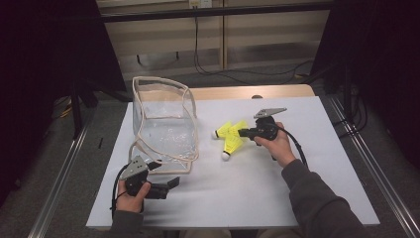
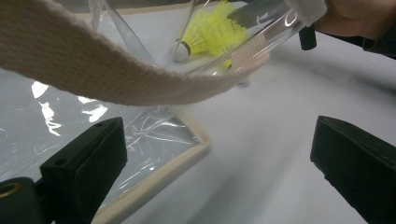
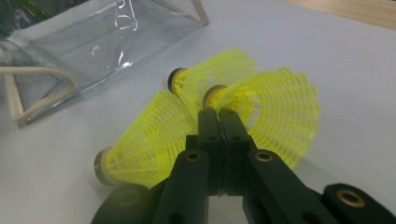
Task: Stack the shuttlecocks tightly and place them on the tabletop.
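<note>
Three yellow shuttlecocks (image 1: 229,137) lie clustered on the white table, right of a clear plastic bag (image 1: 163,124) with beige trim. My right gripper (image 1: 242,133) is shut at the cluster. Its jaws (image 3: 218,116) are pressed together on the mesh skirt of the nearest shuttlecock (image 3: 280,112). A second shuttlecock (image 3: 149,140) lies to its left and a third (image 3: 210,74) lies behind. My left gripper (image 1: 172,184) is open near the bag's front corner and holds nothing. In the left gripper view the open gripper (image 2: 215,140) faces the bag's bottom trim (image 2: 187,154), under a beige strap (image 2: 93,70).
The bag stands upright with its mouth open toward the top. The white sheet (image 1: 307,163) has bare room at the right and along the front. A wooden tabletop edge (image 1: 247,91) runs behind it, and metal rails (image 1: 376,178) flank the table.
</note>
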Demonstrator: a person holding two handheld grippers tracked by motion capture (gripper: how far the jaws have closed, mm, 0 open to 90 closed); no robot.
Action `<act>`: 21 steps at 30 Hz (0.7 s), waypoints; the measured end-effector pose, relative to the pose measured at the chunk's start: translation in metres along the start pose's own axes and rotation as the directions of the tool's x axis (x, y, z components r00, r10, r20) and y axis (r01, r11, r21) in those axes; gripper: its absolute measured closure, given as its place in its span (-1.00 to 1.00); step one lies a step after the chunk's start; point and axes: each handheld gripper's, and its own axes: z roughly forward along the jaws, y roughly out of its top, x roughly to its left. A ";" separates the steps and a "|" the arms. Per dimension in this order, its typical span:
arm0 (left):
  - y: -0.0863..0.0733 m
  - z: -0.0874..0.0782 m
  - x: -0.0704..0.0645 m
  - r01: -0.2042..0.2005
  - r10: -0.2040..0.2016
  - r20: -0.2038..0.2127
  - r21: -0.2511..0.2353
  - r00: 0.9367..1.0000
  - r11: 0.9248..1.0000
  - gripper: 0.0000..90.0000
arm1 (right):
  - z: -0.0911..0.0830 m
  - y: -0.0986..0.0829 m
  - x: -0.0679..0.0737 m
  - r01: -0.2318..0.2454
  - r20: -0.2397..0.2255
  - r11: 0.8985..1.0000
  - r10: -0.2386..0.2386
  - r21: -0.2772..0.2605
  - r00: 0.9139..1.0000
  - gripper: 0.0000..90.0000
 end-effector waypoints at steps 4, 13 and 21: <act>0.000 0.000 0.000 -0.001 0.001 0.005 -0.003 1.000 1.000 -0.91 | 0.002 0.002 0.003 0.020 -0.010 1.000 -0.020 0.004 1.000 1.00; 0.000 0.000 0.000 -0.002 0.002 0.002 0.000 1.000 1.000 -0.92 | 0.006 0.002 0.006 0.023 -0.050 1.000 -0.023 0.005 0.998 1.00; 0.000 0.000 0.000 -0.001 0.001 0.001 0.001 1.000 1.000 -0.91 | 0.007 0.000 0.005 0.031 -0.045 0.999 -0.031 0.015 0.999 1.00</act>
